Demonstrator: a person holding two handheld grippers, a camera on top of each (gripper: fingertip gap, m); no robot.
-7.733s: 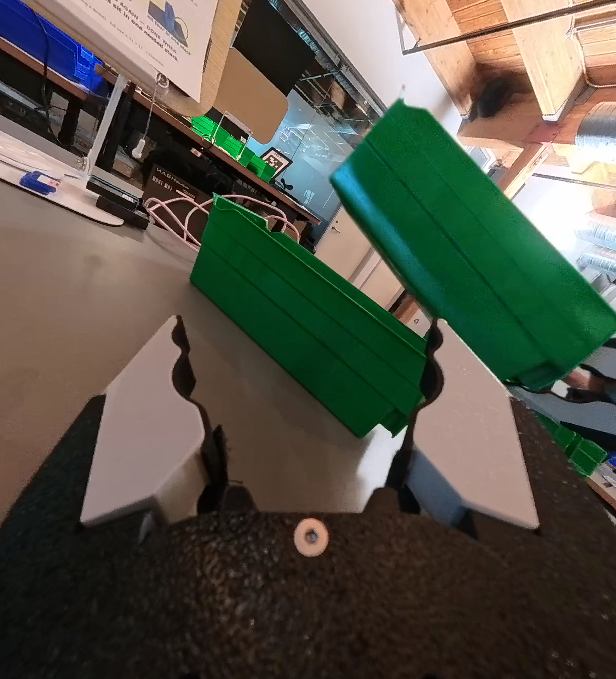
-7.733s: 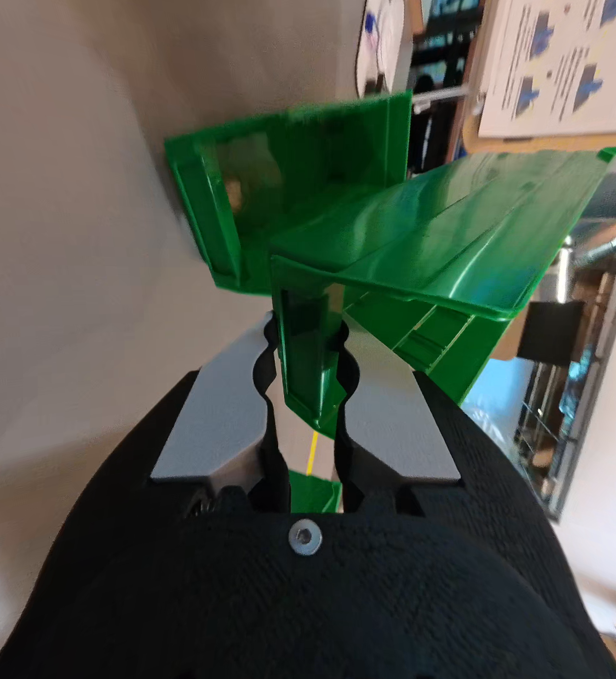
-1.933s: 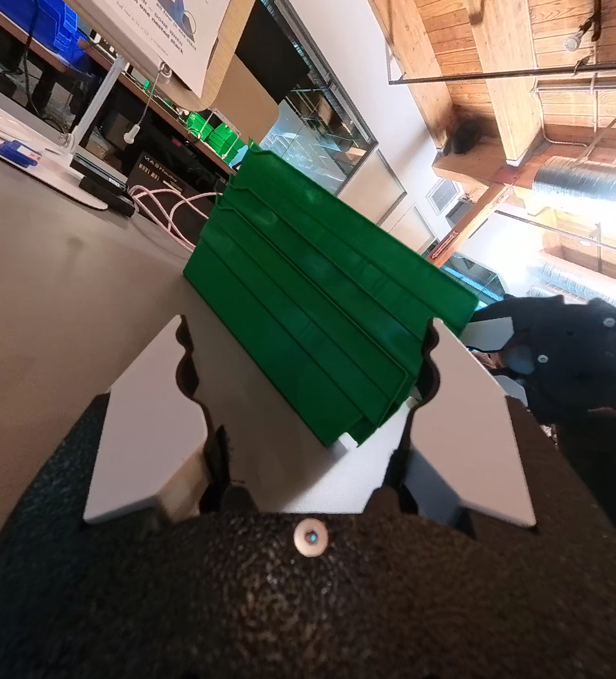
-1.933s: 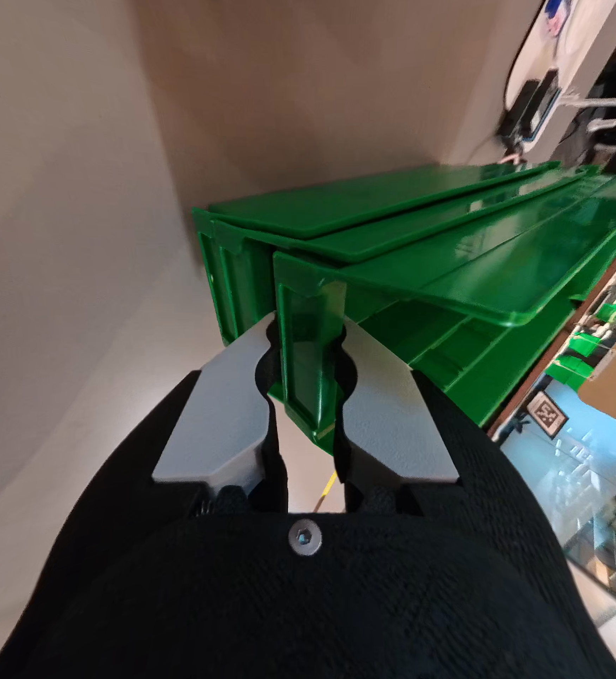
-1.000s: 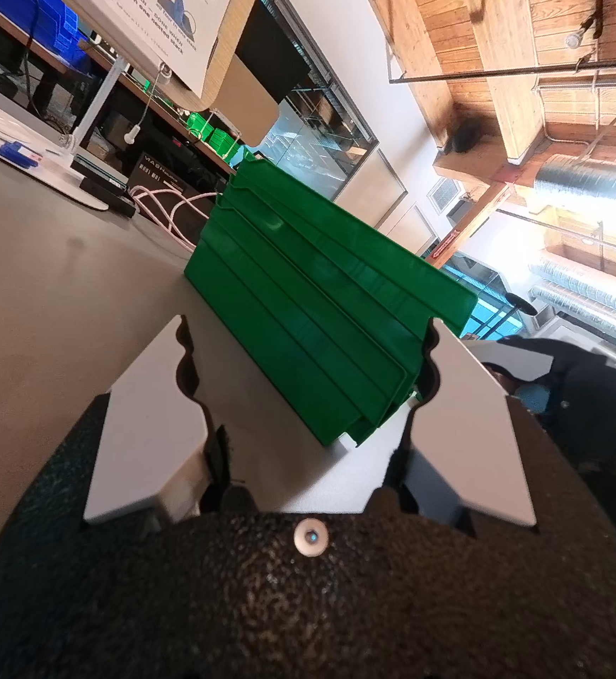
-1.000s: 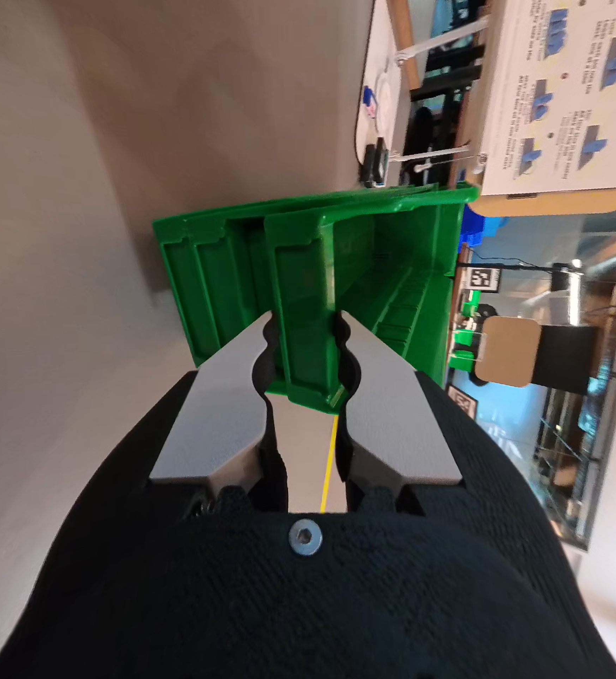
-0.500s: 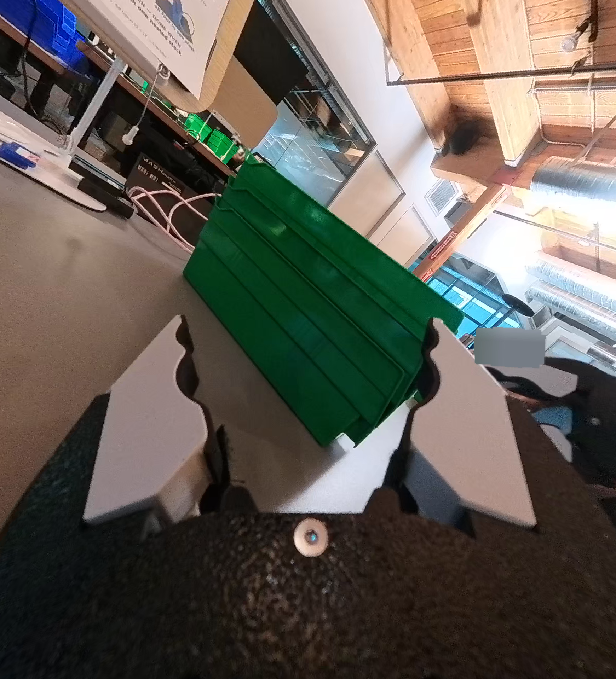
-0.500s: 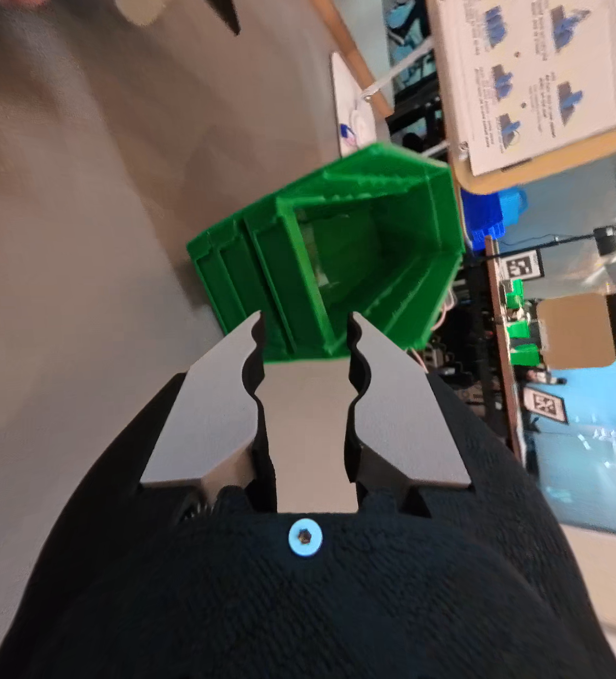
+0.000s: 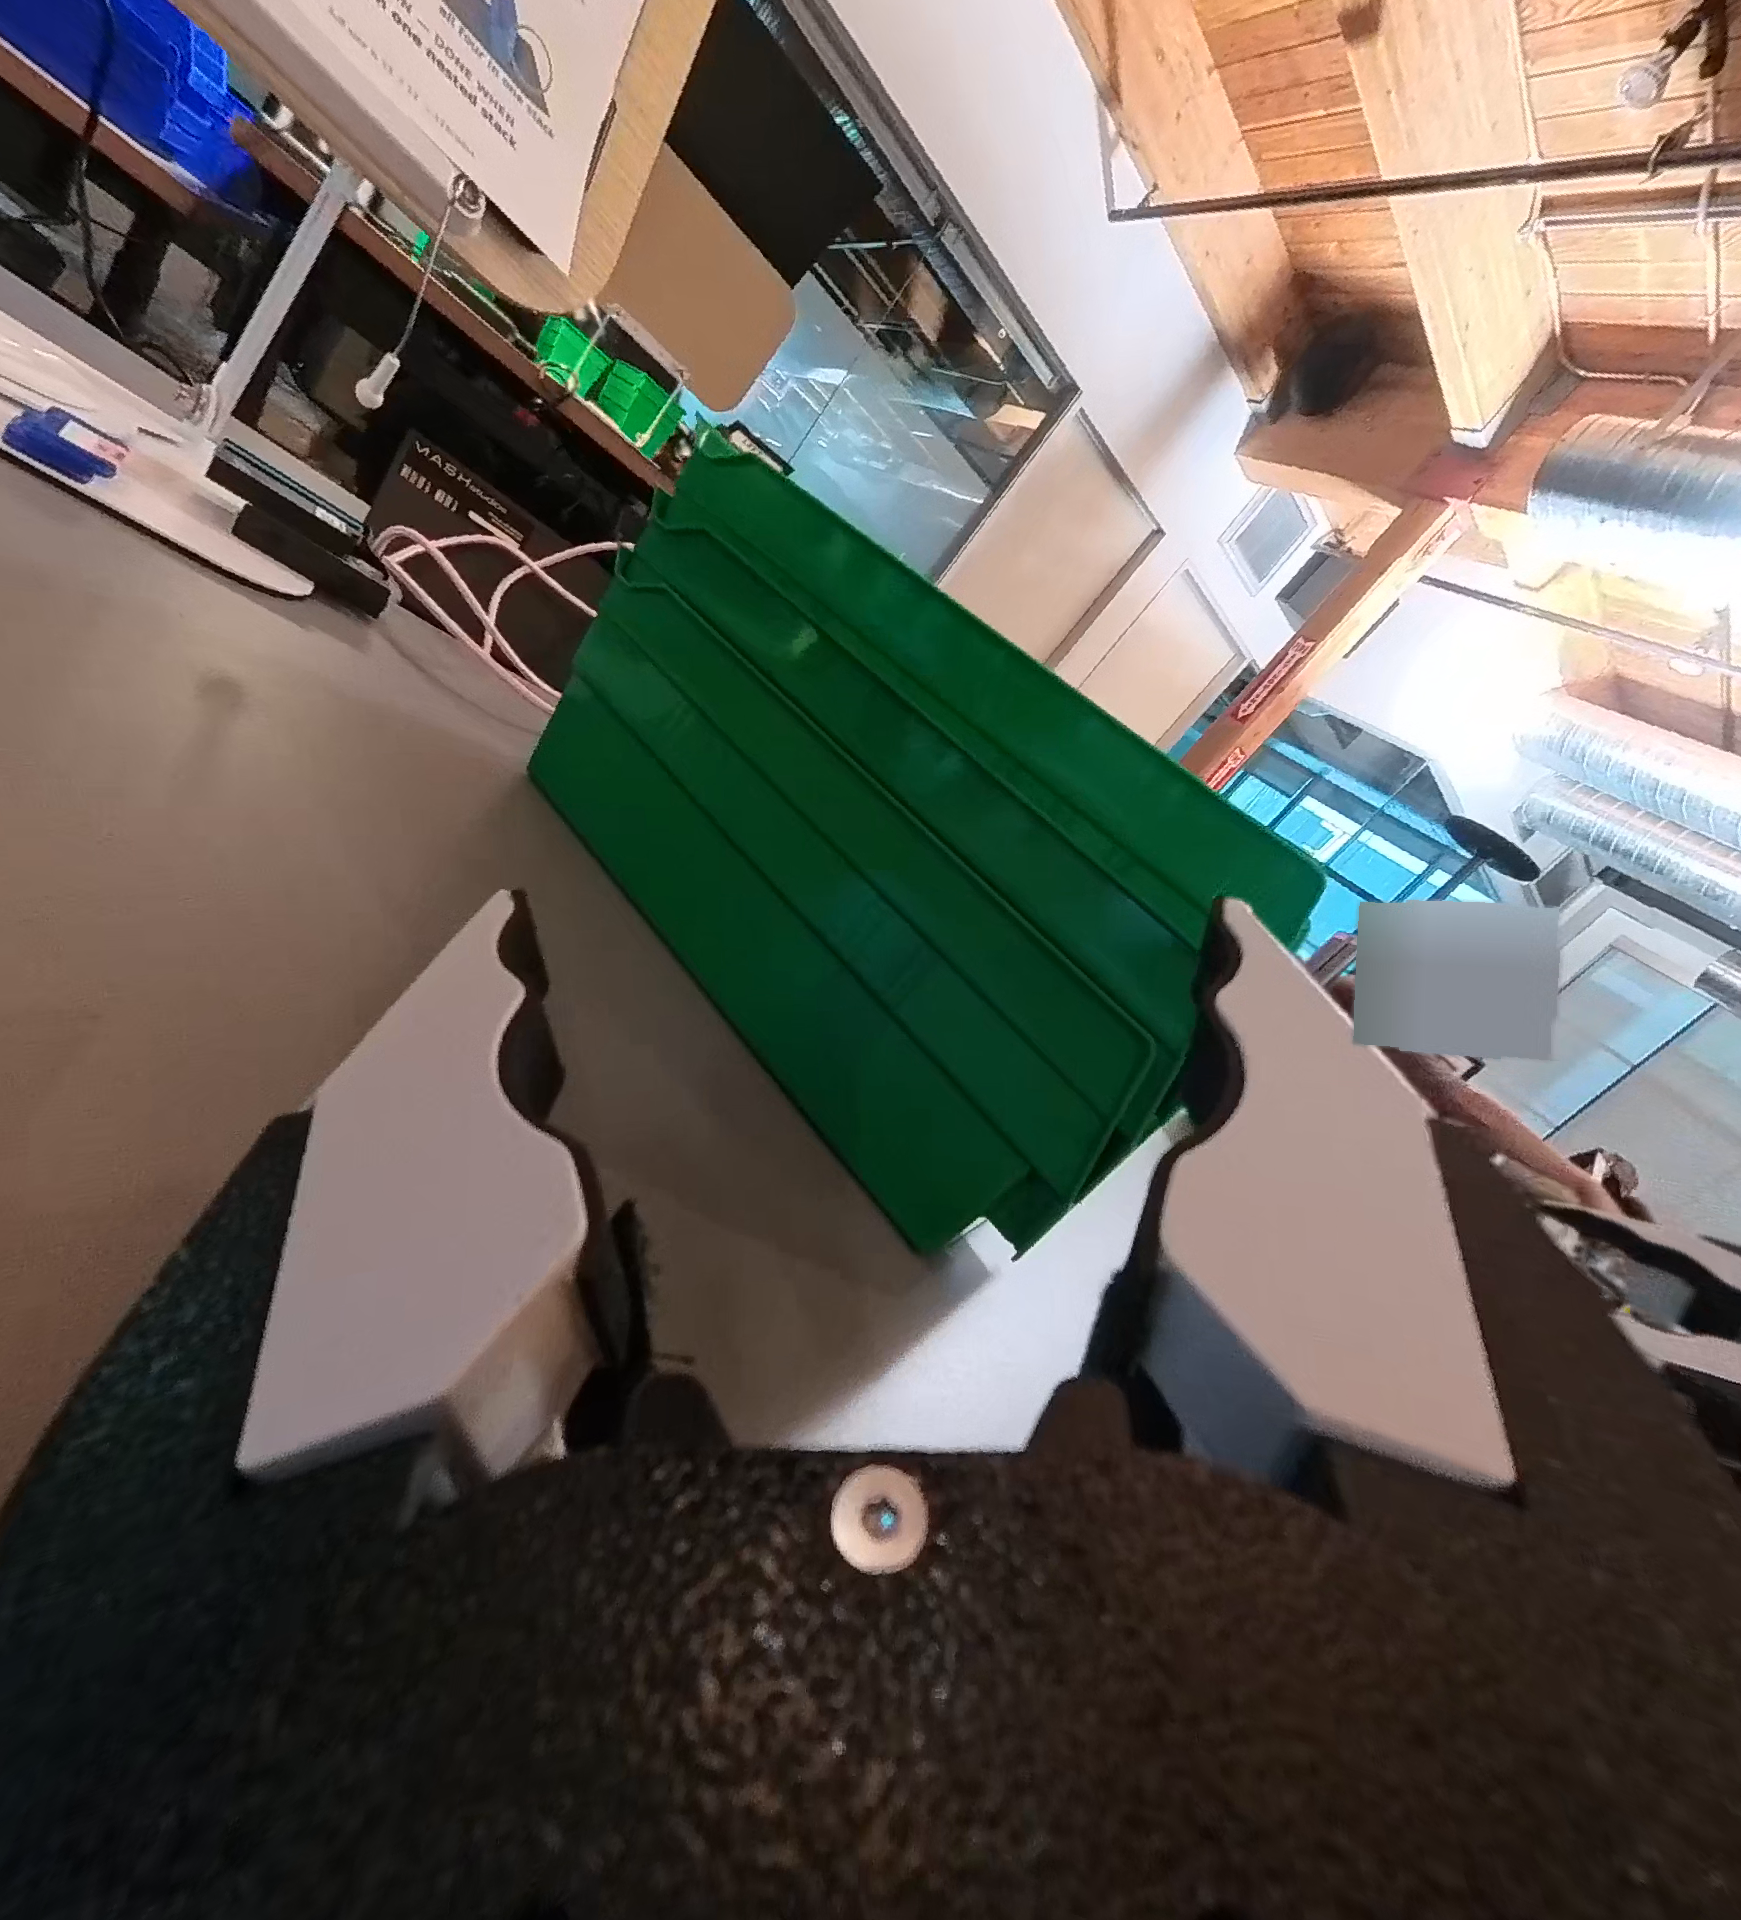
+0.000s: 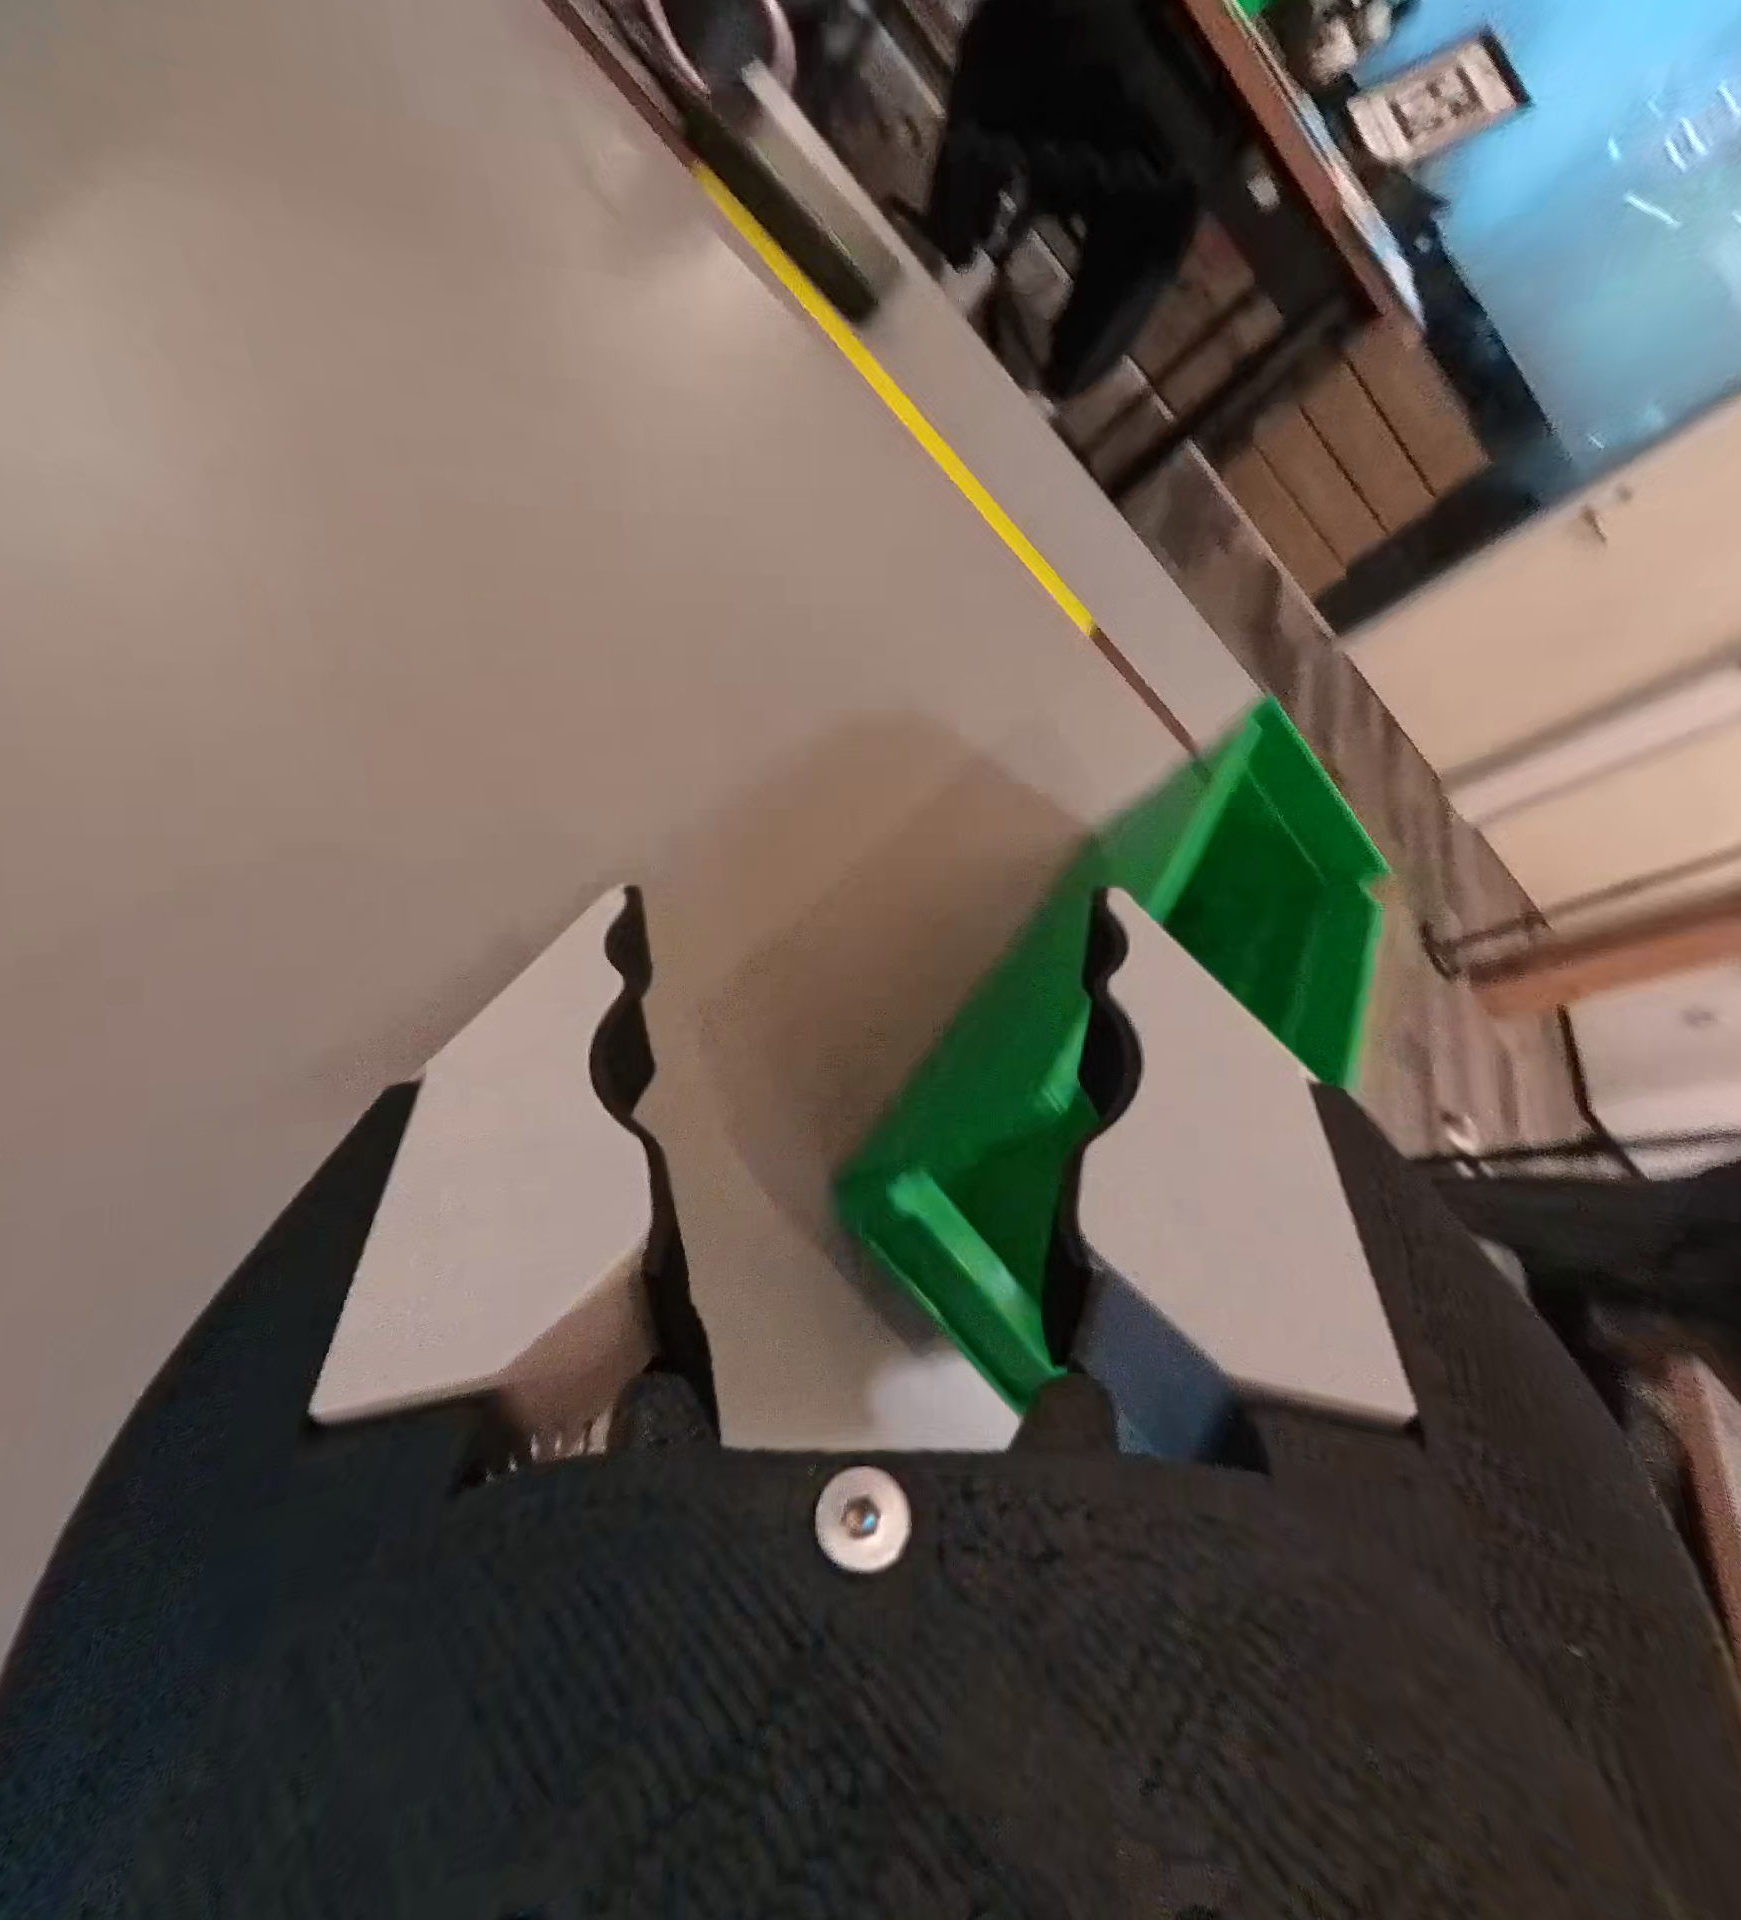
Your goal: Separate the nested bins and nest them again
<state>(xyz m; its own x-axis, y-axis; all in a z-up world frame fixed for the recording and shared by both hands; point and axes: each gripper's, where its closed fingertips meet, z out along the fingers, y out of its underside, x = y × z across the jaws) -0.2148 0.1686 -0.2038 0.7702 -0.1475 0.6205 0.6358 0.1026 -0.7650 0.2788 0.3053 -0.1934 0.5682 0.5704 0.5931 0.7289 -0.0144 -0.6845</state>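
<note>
A stack of nested green bins (image 9: 845, 883) stands on the grey table (image 9: 170, 831), seen side-on in the left wrist view. My left gripper (image 9: 866, 914) is open and empty, low over the table, just in front of the stack's near end, touching nothing. My right gripper (image 10: 866, 894) is open and empty. In the right wrist view another green bin (image 10: 991, 1081) lies on the table (image 10: 326, 520) near its edge. It is partly hidden behind my right finger (image 10: 1209, 1143). The stack does not show in this blurred view.
A yellow tape line (image 10: 897, 405) runs along the table edge. At the far left stand a white mat with a small blue object (image 9: 55, 436), a sign on a stand (image 9: 263, 322), a black box (image 9: 471, 488) and pink cables (image 9: 523, 571). A person's arm (image 9: 1468, 1081) shows to the right.
My right gripper has let go of the top bin, opened, drawn back and swung away to another bin. The top bin now rests nested in the stack. My left gripper has hardly moved.
</note>
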